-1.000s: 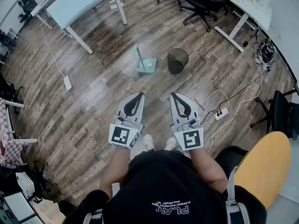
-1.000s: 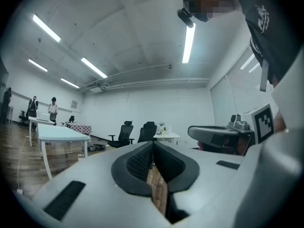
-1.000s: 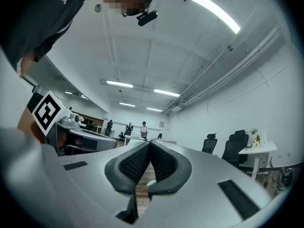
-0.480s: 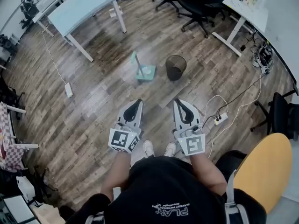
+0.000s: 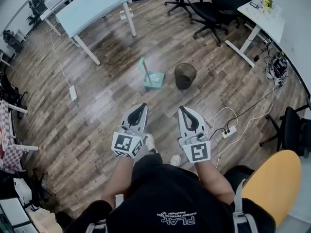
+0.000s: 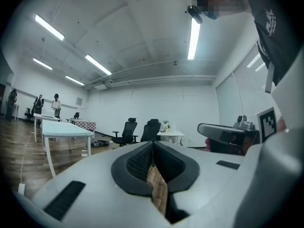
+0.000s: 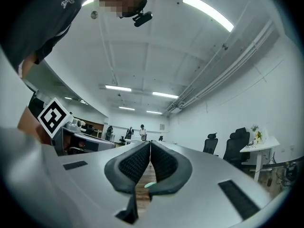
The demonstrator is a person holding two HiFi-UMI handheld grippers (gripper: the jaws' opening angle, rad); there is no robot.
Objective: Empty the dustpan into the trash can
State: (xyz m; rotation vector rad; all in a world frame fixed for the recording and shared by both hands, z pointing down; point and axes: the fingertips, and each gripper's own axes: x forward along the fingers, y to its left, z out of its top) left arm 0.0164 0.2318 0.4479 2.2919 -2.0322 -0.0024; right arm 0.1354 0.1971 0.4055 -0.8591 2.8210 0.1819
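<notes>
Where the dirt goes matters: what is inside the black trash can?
Only a dark interior shows inside the trash can; its bottom is too small and shadowed to reveal contents.

Glossy wood-plank floor [image 5: 97, 110]; trash can [image 5: 185, 75] seemingly wire mesh.

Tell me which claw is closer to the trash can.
Right. The right claw points almost straight at the trash can; the left claw sits off to its left, nearer the dustpan.

I'm seeing an open-plan office: black wheeled swivel chairs [image 5: 216, 6] at one o'clock, a pale blue white-legged table [image 5: 91, 6] at eleven, a white desk [image 5: 262, 12] at two, long ceiling strip lights [image 6: 194, 32].
</notes>
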